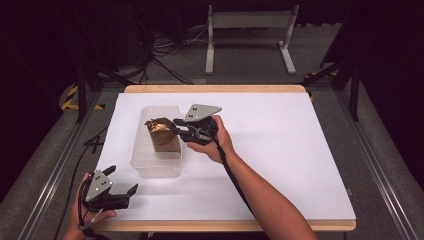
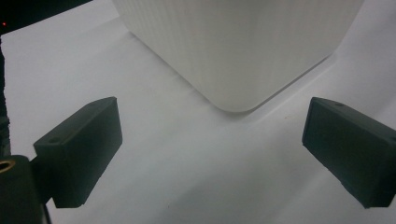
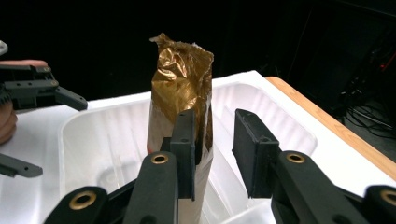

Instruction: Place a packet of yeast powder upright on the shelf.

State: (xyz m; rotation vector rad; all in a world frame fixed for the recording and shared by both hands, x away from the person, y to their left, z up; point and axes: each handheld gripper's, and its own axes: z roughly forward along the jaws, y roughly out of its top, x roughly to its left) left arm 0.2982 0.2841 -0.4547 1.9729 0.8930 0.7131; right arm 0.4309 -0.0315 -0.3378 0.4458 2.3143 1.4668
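Gold foil marks the crumpled top of a bag (image 1: 162, 134) standing upright inside the clear tub (image 1: 145, 165) on the table (image 1: 280, 150), likely so it stays propped by the walls. The right hand-held gripper (image 1: 177, 127) sits at the bag's top; in the right gripper view its jaws stand slightly apart, one touching the bag, so no clamp. The left hand-held gripper (image 1: 122, 187) waits near the tub's corner, jaws wide apart, probably ready to steady it.
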